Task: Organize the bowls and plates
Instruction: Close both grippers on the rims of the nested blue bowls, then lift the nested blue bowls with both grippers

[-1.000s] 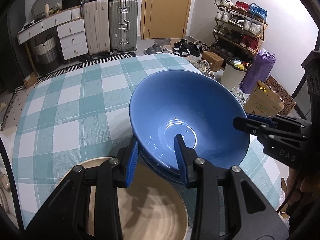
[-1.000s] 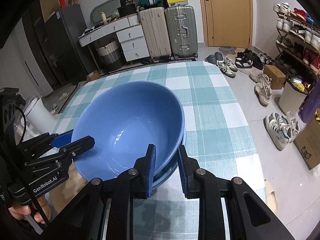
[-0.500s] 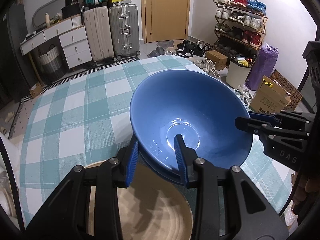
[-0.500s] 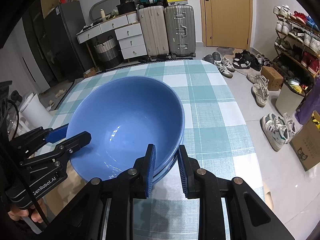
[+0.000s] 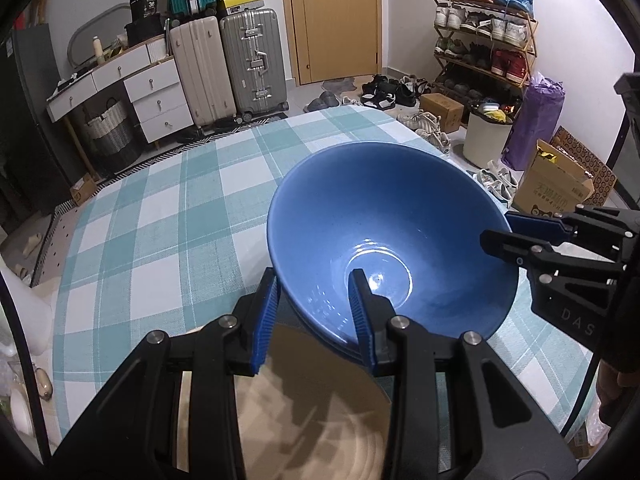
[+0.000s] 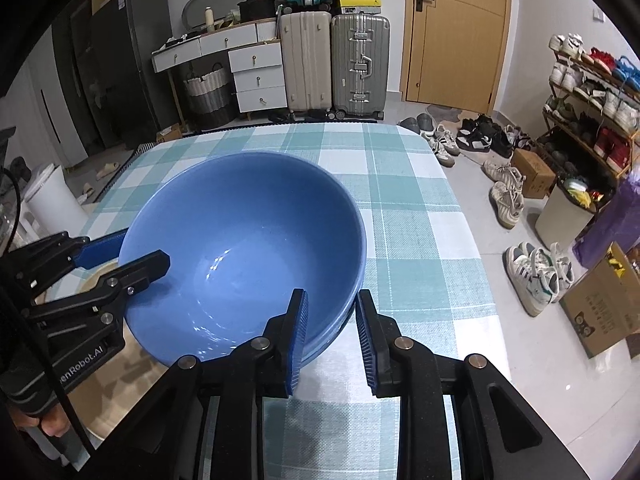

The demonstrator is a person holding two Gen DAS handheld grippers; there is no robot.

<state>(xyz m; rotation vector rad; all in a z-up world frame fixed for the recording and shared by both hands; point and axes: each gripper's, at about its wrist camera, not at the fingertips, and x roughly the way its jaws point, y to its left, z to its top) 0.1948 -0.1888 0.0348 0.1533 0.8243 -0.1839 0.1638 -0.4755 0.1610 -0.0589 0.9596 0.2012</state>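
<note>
A stack of blue bowls (image 5: 392, 240) is held in the air between both grippers, over the checked tablecloth. My left gripper (image 5: 314, 312) is shut on the near rim of the stack, one finger inside and one outside. My right gripper (image 6: 332, 328) is shut on the opposite rim of the bowls (image 6: 244, 248). The right gripper also shows in the left wrist view (image 5: 516, 232), and the left gripper in the right wrist view (image 6: 132, 252). A beige plate (image 5: 312, 408) lies on the table below the left gripper, under the bowls' left side.
The table with the teal checked cloth (image 5: 160, 216) stretches ahead. Beyond its far edge stand suitcases (image 5: 252, 64), a white drawer unit (image 5: 156, 96), a shoe rack (image 5: 484, 52) and a cardboard box (image 5: 556, 184) on the floor. A white bin (image 6: 52, 200) stands left of the table.
Both grippers have risen together with the blue bowls; more of the beige plate shows beneath them. The grips have not changed.
</note>
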